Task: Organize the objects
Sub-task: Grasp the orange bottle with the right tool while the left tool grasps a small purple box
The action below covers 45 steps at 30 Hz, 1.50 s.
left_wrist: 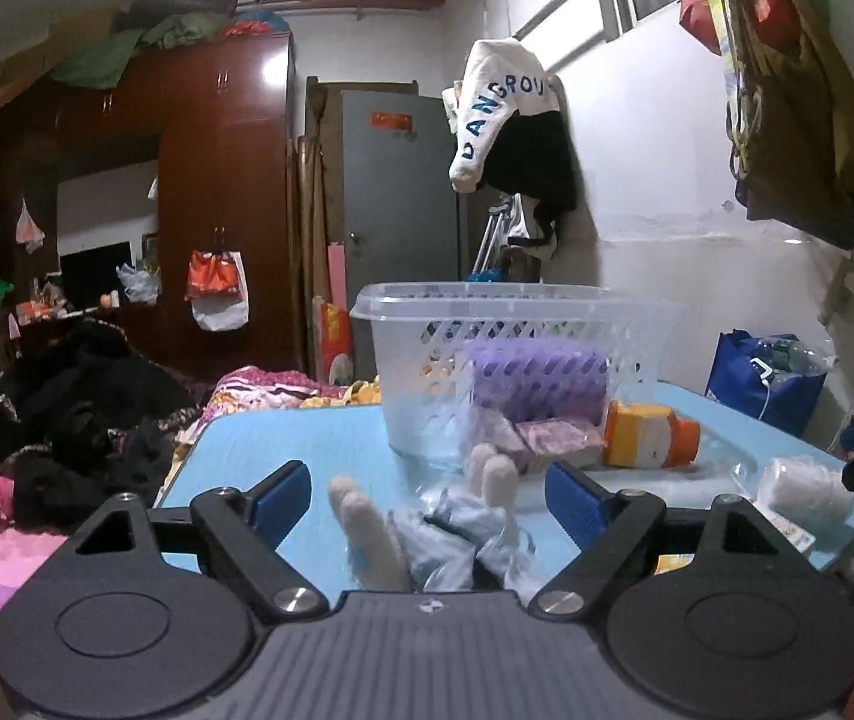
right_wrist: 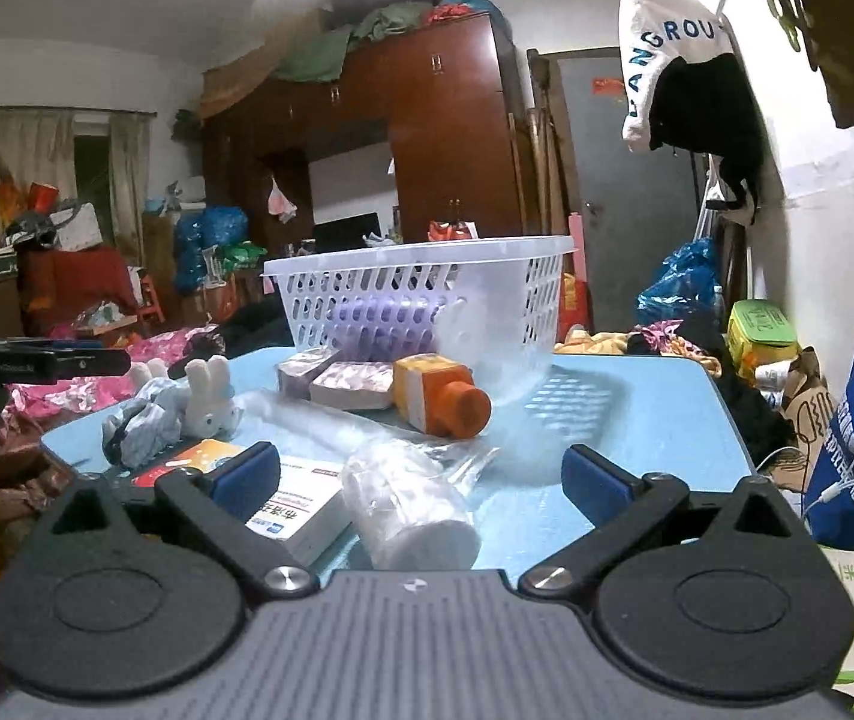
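The soft white-and-blue bunny toy (left_wrist: 427,528) lies on the light blue table (left_wrist: 307,438), right between my left gripper (left_wrist: 427,501)'s wide-open, empty jaws. The clear plastic basket with holes (left_wrist: 505,324) waits at about one o'clock. I should close slowly on the bunny's middle, then lift it over the rim.

Plastic, plush and glossy wood

The table (right_wrist: 637,414) has a smooth, slightly shiny light-blue top. At frame centre, the basket (right_wrist: 415,294) is translucent perforated plastic. The bottle (right_wrist: 436,393) looks like glossy orange plastic; the roll (right_wrist: 409,510) sits in crinkled clear film. The rabbit toy (right_wrist: 205,399) is soft plush cloth. The box (right_wrist: 301,516) is smooth printed card. The wardrobe (left_wrist: 223,180), upper left, is lacquered reddish wood. The left hand-held gripper (left_wrist: 427,498) is matt black plastic with ribbed blue pads (left_wrist: 574,504) and bright metal screws.
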Tool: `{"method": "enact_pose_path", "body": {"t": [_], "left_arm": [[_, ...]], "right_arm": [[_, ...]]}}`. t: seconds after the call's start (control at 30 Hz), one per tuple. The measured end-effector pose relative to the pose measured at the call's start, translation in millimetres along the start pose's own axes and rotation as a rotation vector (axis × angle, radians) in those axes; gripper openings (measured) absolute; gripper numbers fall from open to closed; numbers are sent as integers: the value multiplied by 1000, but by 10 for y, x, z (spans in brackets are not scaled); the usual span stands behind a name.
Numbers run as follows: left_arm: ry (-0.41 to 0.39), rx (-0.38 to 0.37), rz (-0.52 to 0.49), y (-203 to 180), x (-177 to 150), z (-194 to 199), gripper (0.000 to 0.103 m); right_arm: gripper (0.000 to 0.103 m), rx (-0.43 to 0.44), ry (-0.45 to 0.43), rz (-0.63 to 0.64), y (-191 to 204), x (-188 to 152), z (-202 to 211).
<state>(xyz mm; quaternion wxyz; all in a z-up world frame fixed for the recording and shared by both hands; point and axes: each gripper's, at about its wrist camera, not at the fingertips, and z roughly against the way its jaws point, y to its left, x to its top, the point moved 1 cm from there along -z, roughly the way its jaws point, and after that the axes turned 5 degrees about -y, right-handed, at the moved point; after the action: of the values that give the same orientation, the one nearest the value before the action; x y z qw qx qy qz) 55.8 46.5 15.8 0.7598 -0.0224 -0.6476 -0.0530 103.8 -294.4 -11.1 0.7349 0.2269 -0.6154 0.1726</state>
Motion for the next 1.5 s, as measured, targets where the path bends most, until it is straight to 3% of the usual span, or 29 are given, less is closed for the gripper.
{"method": "enact_pose_path", "body": {"t": [0.13,0.3,0.43,0.53,0.6,0.67,0.8,1.07,1.17,1.33,1.37,1.43,1.5], "left_arm": [[16,-32,-2,-110,72,-221,88],[66,-44,-77,-350,299,-722,88],[193,-10,-98,-387,355,-1221,85],[310,-3,-60,-333,285,-1538,78],[362,0,-46,-289,223,-1646,75],[377,-24,1,-232,228,-1670,74],[373,-6,-1,-199,224,-1628,74],[387,-3,-42,-296,212,-1610,74],[428,55,-72,-276,177,-1634,67],[477,33,-50,-218,173,-1699,63],[486,27,-53,-226,172,-1715,61],[501,8,-36,-228,159,-1732,45],[476,2,-28,-211,175,-1684,44]], "right_arm": [[94,20,16,-5,-1,45,-88],[92,12,64,53,5,367,-495],[80,-14,174,123,-15,524,-1042],[70,19,260,72,-141,533,-1362],[70,29,297,64,-182,515,-1486],[70,38,325,81,-182,477,-1555],[69,51,360,106,-161,459,-1584],[52,50,424,170,-133,434,-1651],[51,57,426,168,-146,446,-1640],[51,59,427,180,-126,447,-1638],[51,59,425,181,-125,446,-1639],[50,62,422,178,-130,449,-1628],[50,61,418,170,-145,455,-1619]]}}
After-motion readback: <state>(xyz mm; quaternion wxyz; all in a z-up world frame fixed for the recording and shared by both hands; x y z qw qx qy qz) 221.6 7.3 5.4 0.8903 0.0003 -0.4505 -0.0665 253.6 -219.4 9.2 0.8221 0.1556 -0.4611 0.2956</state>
